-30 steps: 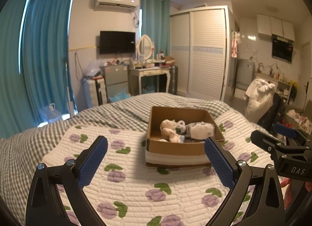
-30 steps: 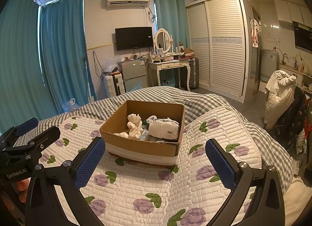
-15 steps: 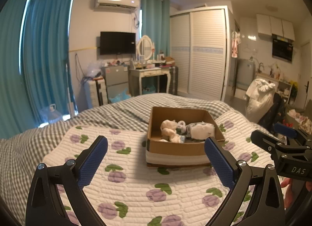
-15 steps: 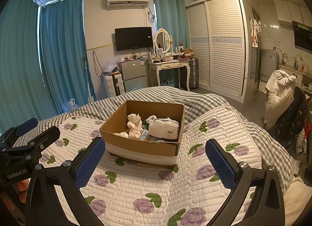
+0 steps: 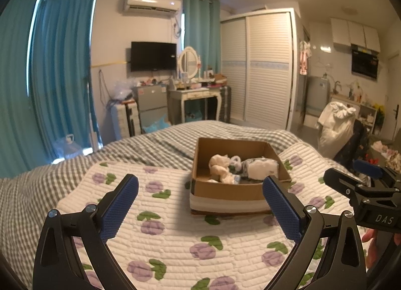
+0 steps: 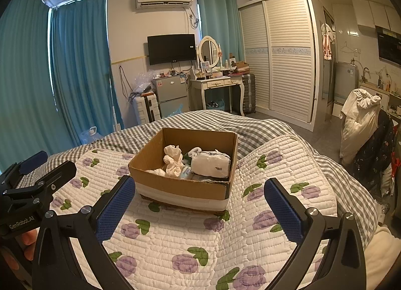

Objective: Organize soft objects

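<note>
You held both claws above the quilt, near side of the bed, and neither one carried anything. Your left gripper (image 5: 200, 202) stood spread wide, its blue ribbed pads (image 5: 119, 206) well apart, with the floral quilt (image 5: 175, 235) showing between them. Your right gripper (image 6: 200, 202) was spread just as wide, and nothing sat between its blue pads (image 6: 283, 211) but the quilt (image 6: 190, 242).

The cardboard box (image 5: 225, 191) sat on the quilt just beyond the fingertips, right of centre from your left wrist and close to centre from your right wrist (image 6: 180, 184). A pale band ran around the lower part of its near wall. Inside it lay the soft things: a cream bundle of cloth (image 6: 173, 161) towards the left, a white wrapped packet (image 6: 210, 166) towards the right, and smaller pale and bluish pieces between and under them that I could not tell apart. From the left wrist the same cream bundle (image 5: 219, 168) and white packet (image 5: 262, 168) lay side by side, near each other.

The quilt lay over a grey checked bedspread (image 6: 250, 127) that reached to the far edge of the bed. Beyond it, against the far wall, stood a white dressing table (image 6: 218, 84) with an oval mirror, a television (image 6: 171, 48) to its left, and a slatted wardrobe (image 6: 283, 54) to the right.
</note>
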Tool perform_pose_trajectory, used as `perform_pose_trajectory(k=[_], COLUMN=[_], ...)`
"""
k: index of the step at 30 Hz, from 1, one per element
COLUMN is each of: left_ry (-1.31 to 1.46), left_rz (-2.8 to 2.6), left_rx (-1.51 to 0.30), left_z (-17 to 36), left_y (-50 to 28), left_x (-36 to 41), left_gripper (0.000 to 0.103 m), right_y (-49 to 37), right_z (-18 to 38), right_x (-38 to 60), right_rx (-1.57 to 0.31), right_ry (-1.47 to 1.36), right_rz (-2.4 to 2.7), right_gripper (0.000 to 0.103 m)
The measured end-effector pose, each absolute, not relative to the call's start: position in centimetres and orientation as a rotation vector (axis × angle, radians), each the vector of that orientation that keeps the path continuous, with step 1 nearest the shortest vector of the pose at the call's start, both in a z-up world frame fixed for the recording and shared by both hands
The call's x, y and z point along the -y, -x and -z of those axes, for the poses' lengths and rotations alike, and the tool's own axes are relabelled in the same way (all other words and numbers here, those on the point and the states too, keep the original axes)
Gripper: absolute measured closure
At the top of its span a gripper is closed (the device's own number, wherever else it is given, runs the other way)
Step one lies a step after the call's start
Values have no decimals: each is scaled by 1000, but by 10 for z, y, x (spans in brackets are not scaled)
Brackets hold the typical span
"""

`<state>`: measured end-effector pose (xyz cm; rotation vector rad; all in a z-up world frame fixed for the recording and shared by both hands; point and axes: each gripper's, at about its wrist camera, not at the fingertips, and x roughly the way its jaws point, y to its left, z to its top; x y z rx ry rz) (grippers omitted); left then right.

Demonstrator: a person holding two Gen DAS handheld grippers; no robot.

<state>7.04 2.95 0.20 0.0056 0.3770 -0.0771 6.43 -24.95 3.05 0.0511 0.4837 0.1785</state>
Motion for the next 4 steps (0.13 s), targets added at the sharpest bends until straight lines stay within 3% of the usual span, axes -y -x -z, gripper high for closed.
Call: perform_pose_trajectory(k=[4], left_ry=[-10], left_rz=[73], left_rx=[-378], left_z=[0], left_y=[-70], left_x=[-29], left_gripper=[2], right_y=[-65], right_z=[-31], right_x=[250], right_rx=[-484], right_ry=[-50], right_rz=[-178], right_gripper=[0])
